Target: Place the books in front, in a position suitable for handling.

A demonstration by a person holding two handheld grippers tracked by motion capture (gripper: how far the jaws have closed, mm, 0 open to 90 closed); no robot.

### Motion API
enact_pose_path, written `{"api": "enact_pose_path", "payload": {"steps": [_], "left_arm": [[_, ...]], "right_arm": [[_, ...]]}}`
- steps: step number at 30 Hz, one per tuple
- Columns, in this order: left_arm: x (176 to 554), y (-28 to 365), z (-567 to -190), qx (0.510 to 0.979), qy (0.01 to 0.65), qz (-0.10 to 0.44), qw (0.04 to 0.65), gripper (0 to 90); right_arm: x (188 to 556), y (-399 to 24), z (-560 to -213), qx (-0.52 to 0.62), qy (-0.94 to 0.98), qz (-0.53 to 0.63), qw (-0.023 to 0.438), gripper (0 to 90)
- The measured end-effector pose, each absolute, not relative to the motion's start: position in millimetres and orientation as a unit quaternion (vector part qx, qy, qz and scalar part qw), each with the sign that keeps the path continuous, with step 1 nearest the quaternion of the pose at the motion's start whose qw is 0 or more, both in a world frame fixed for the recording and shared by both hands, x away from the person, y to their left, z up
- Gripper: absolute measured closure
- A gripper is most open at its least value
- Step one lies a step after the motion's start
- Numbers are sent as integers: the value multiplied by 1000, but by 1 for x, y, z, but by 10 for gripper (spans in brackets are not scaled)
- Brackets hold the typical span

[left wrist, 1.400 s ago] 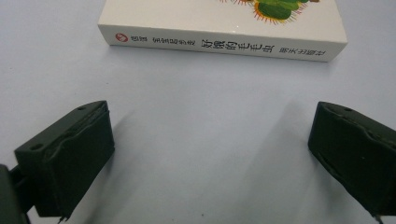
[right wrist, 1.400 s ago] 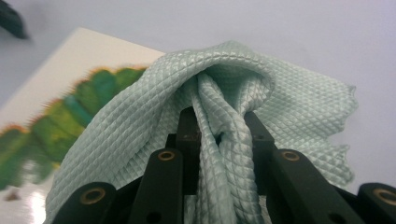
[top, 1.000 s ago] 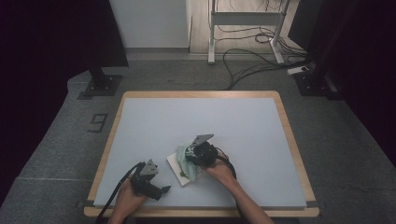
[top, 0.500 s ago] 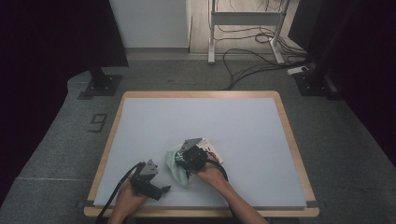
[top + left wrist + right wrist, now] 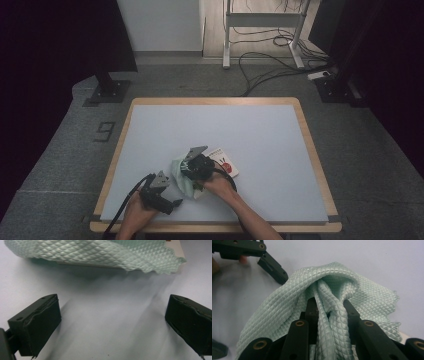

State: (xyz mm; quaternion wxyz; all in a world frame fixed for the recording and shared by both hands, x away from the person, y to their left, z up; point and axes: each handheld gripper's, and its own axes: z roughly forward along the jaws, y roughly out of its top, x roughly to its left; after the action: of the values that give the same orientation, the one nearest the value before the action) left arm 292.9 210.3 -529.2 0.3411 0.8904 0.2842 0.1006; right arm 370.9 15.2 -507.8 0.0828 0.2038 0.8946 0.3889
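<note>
A pale green quilted cloth [image 5: 179, 176] lies bunched on the table's near left. My right gripper [image 5: 193, 168] is shut on a gathered fold of the cloth [image 5: 332, 315], which drapes over and around its fingers [image 5: 312, 310]. Under the cloth's right edge lies a white booklet [image 5: 226, 163] with a red mark, partly uncovered. My left gripper [image 5: 161, 193] rests low on the table just left of the cloth. Its jaws stand wide open over bare table [image 5: 110, 322], and the cloth's edge [image 5: 100, 252] hangs a short way ahead of them. The left gripper [image 5: 272, 267] also appears beyond the cloth.
The light blue table top [image 5: 250, 130] with a wooden rim [image 5: 315, 150] stretches away to the far and right sides. Cables and stand legs [image 5: 260, 55] lie on the floor beyond the table.
My right gripper has dragged the cloth to the left, toward the left gripper, baring more of the white booklet. The left gripper has stayed put.
</note>
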Motion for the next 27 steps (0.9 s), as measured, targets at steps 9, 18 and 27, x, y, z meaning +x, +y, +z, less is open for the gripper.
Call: {"api": "enact_pose_path", "payload": {"steps": [9, 18, 27], "left_arm": [[293, 210, -529, 890, 284, 101, 341, 0], [293, 210, -529, 890, 284, 101, 341, 0], [293, 210, -529, 891, 284, 101, 340, 0]], "right_arm": [[379, 18, -507, 213, 894, 385, 84, 706], [390, 6, -508, 234, 888, 384, 92, 706], [406, -20, -510, 271, 877, 384, 99, 706]]}}
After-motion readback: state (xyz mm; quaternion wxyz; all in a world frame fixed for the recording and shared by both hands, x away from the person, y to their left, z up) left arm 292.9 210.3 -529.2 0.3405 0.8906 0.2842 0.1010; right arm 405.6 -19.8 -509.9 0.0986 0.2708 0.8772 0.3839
